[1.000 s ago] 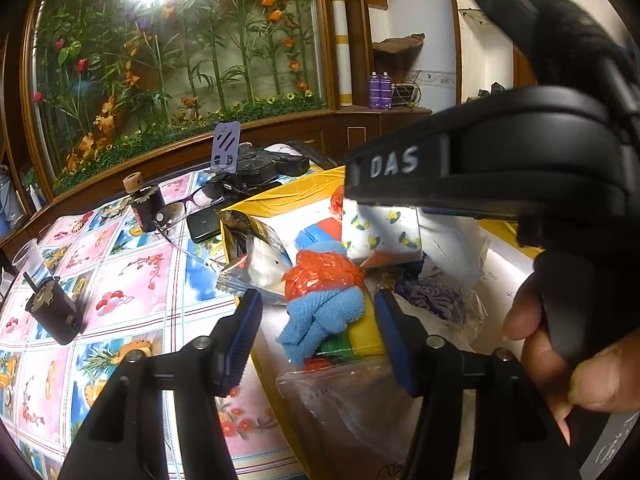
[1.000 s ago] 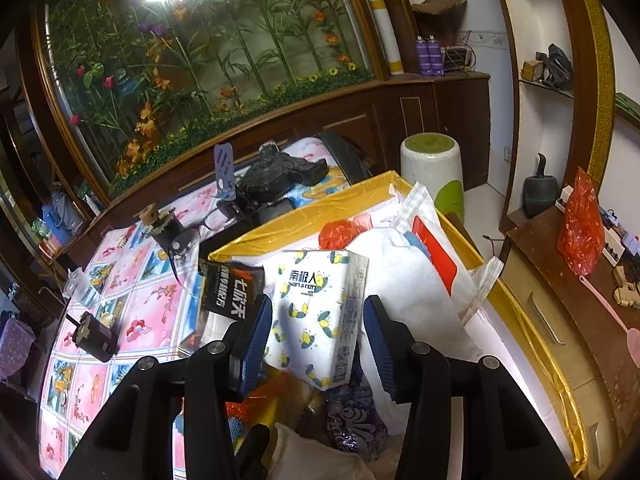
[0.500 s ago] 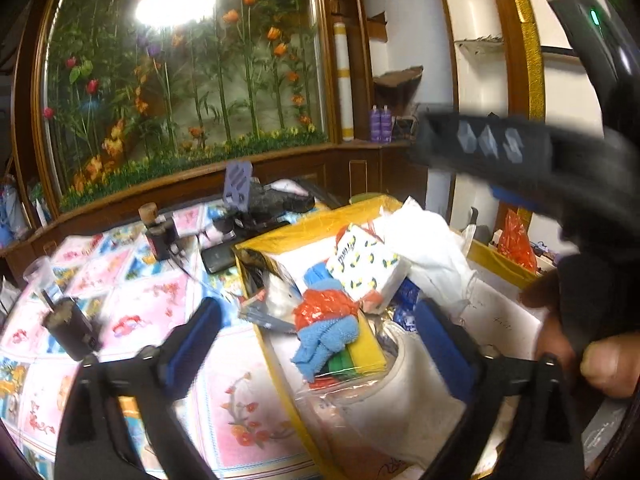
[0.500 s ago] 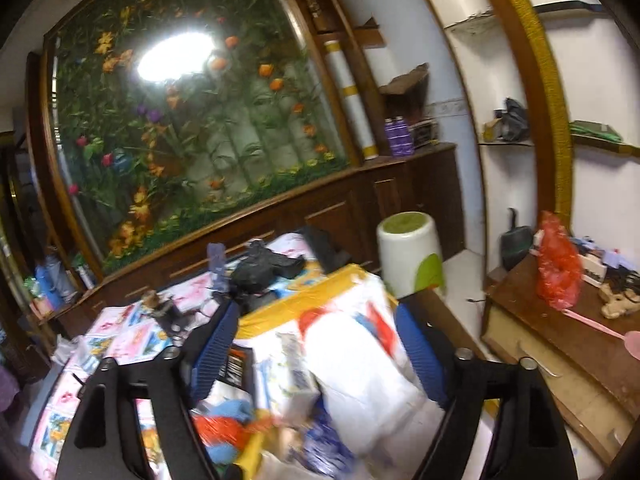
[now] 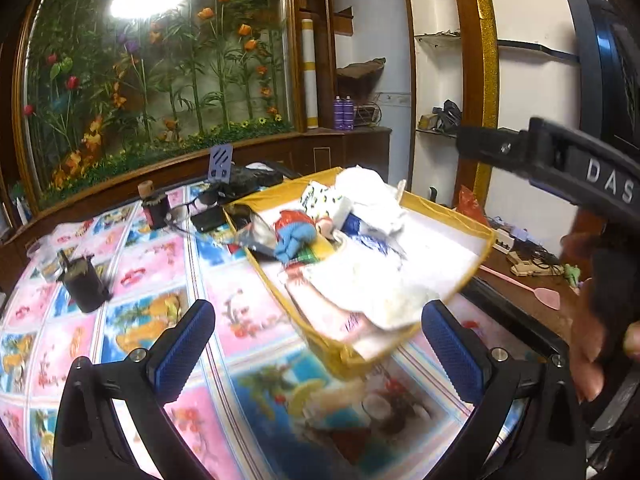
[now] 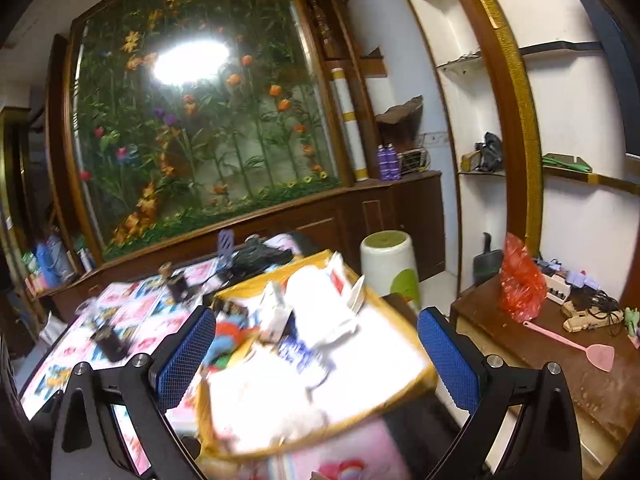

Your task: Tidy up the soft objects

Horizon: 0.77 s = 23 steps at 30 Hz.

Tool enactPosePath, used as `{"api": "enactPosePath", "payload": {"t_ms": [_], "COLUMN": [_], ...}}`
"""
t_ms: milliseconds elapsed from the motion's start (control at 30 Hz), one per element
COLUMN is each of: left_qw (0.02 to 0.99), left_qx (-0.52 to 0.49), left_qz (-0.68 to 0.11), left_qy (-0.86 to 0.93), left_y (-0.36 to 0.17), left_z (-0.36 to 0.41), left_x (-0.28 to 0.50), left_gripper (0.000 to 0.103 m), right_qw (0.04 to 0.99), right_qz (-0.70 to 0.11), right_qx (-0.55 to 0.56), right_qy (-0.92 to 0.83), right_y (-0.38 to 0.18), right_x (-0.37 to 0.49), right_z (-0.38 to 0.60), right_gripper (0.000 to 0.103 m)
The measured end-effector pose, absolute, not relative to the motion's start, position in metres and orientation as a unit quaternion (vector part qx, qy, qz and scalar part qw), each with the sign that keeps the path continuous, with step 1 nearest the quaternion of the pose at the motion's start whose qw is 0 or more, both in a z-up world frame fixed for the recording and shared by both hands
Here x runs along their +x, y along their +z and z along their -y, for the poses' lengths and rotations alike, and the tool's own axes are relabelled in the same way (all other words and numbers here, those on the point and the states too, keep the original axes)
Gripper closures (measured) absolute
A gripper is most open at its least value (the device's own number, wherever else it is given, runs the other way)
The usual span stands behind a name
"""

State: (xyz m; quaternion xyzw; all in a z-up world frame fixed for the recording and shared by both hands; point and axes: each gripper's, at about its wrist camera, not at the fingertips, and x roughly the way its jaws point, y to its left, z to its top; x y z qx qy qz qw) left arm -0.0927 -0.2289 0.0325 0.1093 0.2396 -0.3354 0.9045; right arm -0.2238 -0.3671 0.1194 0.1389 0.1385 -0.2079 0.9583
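A yellow-rimmed box [image 5: 476, 254] on the patterned table holds soft things: white cloths [image 5: 372, 200], a tissue pack [image 5: 320, 202], a blue cloth [image 5: 294, 238] with a red bag [image 5: 294, 218], and plastic bags. The box shows in the right wrist view [image 6: 416, 380] too, blurred. My left gripper [image 5: 318, 350] is open and empty, held back from the box's near corner. My right gripper [image 6: 316, 354] is open and empty above the box; its body [image 5: 560, 164] shows at the right of the left wrist view.
On the table stand a dark holder [image 5: 84, 284], a small bottle [image 5: 154, 206], glasses and a black case [image 5: 208, 220]. A white-green bin [image 6: 390, 268] and a low wooden bench [image 6: 560, 344] with a red bag and pink swatter stand to the right.
Both grippers have opened wide and pulled up and back from the box. The right gripper let go of the tissue pack, which now lies in the box.
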Motion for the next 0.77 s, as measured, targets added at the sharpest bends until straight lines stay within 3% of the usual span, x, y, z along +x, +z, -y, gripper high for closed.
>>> {"api": "enactPosePath", "payload": {"t_ms": [200, 767], "left_qw": [0.902, 0.888], "left_qx": [0.129, 0.059], "left_qz": [-0.284, -0.301], "left_qy": [-0.299, -0.342], "left_y": [0.013, 0.013], "left_z": [0.217, 0.192], "left_x": [-0.094, -0.083], "left_gripper": [0.000, 0.000], "right_qw": [0.962, 0.962], "right_qz": [-0.157, -0.182], "right_qx": [0.115, 0.078], "right_qy": [-0.192, -0.186], "right_y": [0.113, 0.107], "right_x": [-0.224, -0.213], "right_z": [0.341, 0.312], "right_gripper": [0.001, 0.001]}}
